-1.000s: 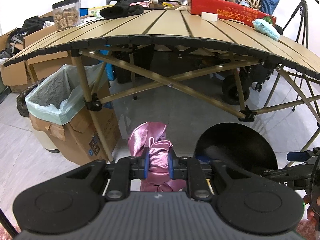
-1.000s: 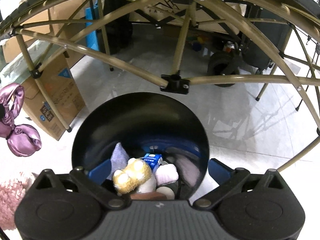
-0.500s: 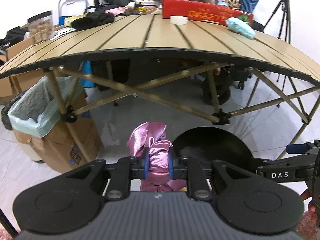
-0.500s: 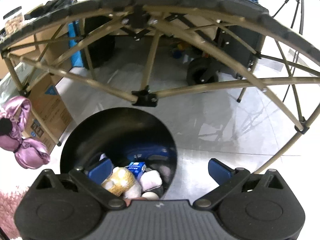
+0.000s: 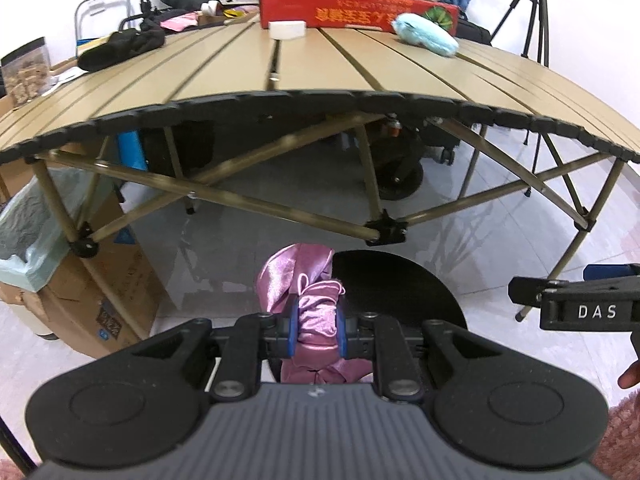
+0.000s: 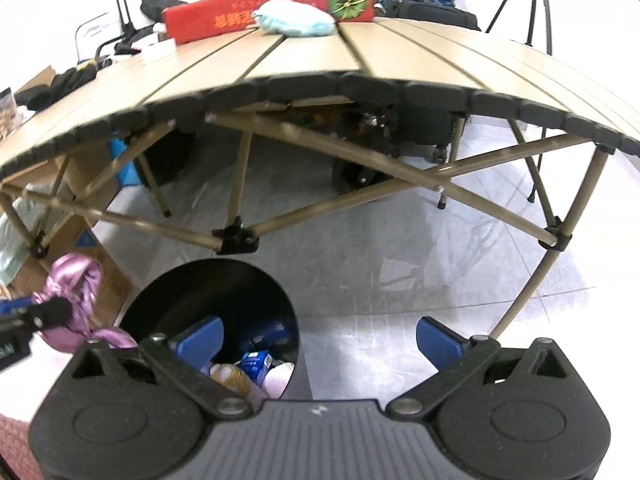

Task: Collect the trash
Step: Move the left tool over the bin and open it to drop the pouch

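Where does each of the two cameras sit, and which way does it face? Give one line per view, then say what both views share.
Left wrist: rides the left gripper, angled down past its shut blue pads clamping a shiny pink satin cloth, toward the round black bin; a fingertip shows at the right edge.
Right wrist: rides the right gripper, its jaws open and empty, looking down into the bin.
Shared: bin, pink cloth, slatted tan folding table, long red box; each sees the other gripper.

Pink satin cloth [image 5: 316,312]; black bin [image 6: 224,300]
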{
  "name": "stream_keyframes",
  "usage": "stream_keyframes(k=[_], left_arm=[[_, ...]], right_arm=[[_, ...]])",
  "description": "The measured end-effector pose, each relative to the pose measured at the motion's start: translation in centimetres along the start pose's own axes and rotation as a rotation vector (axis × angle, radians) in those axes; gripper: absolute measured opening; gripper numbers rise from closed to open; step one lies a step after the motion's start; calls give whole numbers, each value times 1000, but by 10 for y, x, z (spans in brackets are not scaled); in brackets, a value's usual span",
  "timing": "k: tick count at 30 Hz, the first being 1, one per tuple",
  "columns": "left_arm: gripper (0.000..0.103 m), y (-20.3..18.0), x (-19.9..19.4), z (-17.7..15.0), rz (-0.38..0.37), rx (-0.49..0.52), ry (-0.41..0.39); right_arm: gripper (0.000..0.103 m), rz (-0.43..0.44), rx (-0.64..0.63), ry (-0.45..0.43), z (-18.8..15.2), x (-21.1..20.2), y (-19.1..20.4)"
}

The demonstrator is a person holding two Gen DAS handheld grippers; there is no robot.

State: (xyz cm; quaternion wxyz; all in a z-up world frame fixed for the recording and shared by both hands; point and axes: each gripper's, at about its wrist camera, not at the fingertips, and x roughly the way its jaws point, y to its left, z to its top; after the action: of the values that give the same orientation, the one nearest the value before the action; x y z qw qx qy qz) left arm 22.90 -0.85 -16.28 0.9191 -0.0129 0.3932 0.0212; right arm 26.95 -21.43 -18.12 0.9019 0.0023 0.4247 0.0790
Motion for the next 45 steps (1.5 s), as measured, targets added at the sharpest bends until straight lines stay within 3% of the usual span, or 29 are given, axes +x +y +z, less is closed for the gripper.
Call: stream_keyframes(k=[17,36,37,38,39,40,41,42,45], left_arm=[[18,-38,41,3,-71,1,115],[20,-44,68,0,-8,-21,152],[23,-43,68,1,-3,-23,152],[35,-43,68,0,-3,-22,153],[55,-43,67,0,3,-23,152],[66,-43,66,0,14,-23,149],[92,-43,66,0,31,-23,149],[103,-42,66,0,48,-27,148],[103,-41,70,0,58,-22,181]], right_arm=[[103,-31,94,-18,0,2,-14],[103,-38,106,8,-2,9,-13],[103,-37,105,7,-2,9,-13],[103,-37,105,7,-2,9,-13],[103,-37,105,7,-1,9,-13],[103,-38,105,7,-1,9,-14],[103,-39,105,8,-1,10,-14],[103,-39,106,8,-1,10,-14],[103,-40,108,8,-1,9,-14]])
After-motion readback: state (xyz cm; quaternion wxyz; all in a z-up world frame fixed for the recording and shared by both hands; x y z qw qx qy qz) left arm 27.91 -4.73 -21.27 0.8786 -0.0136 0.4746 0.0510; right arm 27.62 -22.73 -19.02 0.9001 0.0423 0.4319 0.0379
